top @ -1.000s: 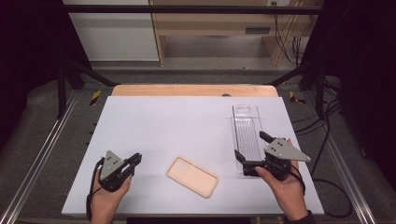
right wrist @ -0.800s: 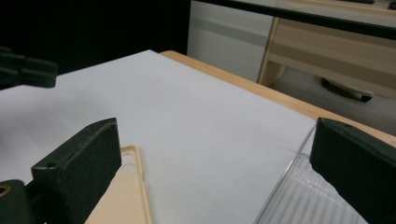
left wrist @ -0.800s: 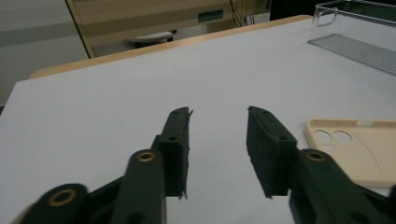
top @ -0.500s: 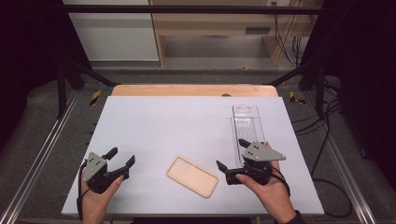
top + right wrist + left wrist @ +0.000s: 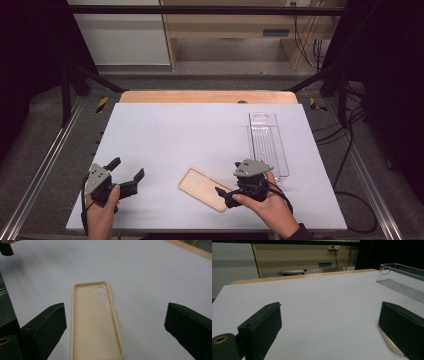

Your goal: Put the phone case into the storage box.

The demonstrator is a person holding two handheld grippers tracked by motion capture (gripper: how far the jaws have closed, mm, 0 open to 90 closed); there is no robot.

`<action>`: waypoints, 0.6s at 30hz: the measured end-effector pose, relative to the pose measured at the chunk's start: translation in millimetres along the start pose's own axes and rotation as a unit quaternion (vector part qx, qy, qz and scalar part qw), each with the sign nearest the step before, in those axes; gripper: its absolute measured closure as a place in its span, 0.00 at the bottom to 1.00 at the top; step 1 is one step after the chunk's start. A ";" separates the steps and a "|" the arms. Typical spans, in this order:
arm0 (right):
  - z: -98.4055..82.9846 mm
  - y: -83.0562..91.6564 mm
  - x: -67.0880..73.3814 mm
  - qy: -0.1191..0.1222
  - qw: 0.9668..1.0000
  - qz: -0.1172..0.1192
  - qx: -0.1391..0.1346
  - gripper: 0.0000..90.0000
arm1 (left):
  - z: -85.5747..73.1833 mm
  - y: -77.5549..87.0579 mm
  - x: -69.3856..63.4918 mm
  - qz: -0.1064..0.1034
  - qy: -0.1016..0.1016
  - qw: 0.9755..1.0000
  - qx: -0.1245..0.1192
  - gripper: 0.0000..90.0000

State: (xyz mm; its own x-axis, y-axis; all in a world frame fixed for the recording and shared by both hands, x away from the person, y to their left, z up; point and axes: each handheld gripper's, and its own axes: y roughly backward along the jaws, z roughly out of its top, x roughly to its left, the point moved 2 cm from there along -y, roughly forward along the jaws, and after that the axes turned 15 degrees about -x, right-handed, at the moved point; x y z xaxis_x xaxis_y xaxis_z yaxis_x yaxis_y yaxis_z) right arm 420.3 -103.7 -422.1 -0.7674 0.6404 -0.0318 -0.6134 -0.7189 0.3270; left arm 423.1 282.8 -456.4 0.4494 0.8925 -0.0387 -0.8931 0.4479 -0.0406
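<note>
Your right gripper (image 5: 223, 195) is on the approach now, jaws spread wide and nothing between the pads yet. It sits right at the near end of the beige, soft-looking phone case (image 5: 204, 189), which lies flat and hollow side up on the white table sheet (image 5: 190, 130). In the right gripper view the case (image 5: 96, 322) runs straight up the gap between the jaws, camera holes at its far end. So the step in hand is lining up for the pick, I'd say.

Next you need to come down and pinch one rim of the case; it lies flat, so a jaw must catch the raised edge. Which edge you are aiming for is hard to tell from here.

Your left gripper (image 5: 128, 174), well left of the case, holds nothing, and its jaws have just been opening to full spread.

Beyond the case, to its right and farther back, the clear plastic rectangular tray (image 5: 268, 145) waits empty.

Against a second ago: your right hand has slid from the tray's near end over to the case, and your left has drifted left and nearer to you.
</note>
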 end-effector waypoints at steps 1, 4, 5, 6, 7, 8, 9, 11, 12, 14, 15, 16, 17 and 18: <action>-3.1 -3.6 1.6 -0.001 1.000 0.005 0.009 0.05 | 0.1 0.3 0.4 0.001 -0.002 1.000 0.000 0.05; -9.4 -11.6 6.5 -0.002 0.999 0.018 0.026 0.05 | -0.9 -0.2 -0.1 -0.001 -0.002 1.000 0.003 0.05; -11.4 -14.0 7.8 0.001 0.999 0.023 0.031 0.06 | -1.0 -0.4 -0.3 -0.001 -0.002 1.000 0.003 0.05; -12.8 -15.8 8.7 0.002 0.999 0.025 0.035 0.06 | -1.2 -0.6 -0.8 -0.004 -0.003 1.000 0.003 0.05; -15.1 -18.7 10.0 0.001 0.999 0.026 0.040 0.05 | -1.6 -0.9 -1.4 -0.008 -0.002 1.000 0.004 0.05; -16.9 -20.8 10.8 0.001 0.999 0.027 0.044 0.05 | -1.6 -1.0 -1.8 -0.010 -0.002 1.000 0.005 0.05; -19.0 -23.4 12.0 0.001 0.998 0.028 0.050 0.06 | -1.5 -1.1 -1.9 -0.010 -0.002 1.000 0.005 0.05; -21.7 -26.6 13.2 0.003 0.998 0.030 0.057 0.06 | -1.2 -1.6 -2.5 -0.011 -0.001 1.000 0.004 0.05; -22.8 -28.5 14.0 0.003 0.998 0.032 0.061 0.06 | -1.2 -1.9 -2.9 -0.012 -0.002 1.000 0.004 0.05; -24.7 -31.7 15.4 0.003 0.997 0.037 0.061 0.06 | -1.6 -2.4 -3.7 -0.016 -0.004 1.000 0.007 0.05; -25.6 -33.4 15.7 0.001 0.997 0.039 0.061 0.06 | -1.7 -2.6 -4.1 -0.016 -0.003 1.000 0.006 0.05; -26.7 -35.2 15.8 -0.001 0.997 0.040 0.061 0.06 | -1.8 -3.0 -4.3 -0.017 -0.002 1.000 0.007 0.05; -27.9 -36.8 15.9 -0.002 0.997 0.042 0.063 0.06 | -2.0 -3.3 -4.4 -0.017 -0.002 1.000 0.007 0.05; -29.3 -38.2 15.9 -0.004 0.997 0.043 0.067 0.06 | -2.3 -3.5 -4.4 -0.017 -0.003 1.000 0.009 0.05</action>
State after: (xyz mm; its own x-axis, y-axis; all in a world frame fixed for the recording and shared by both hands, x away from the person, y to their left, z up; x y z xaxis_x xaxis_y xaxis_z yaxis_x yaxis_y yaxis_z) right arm 426.1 -74.0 -462.7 -0.8145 0.5801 0.0094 -0.5144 -0.7294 0.4509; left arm 424.3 277.2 -458.5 0.4800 0.8767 -0.0322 -0.8772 0.4794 -0.0244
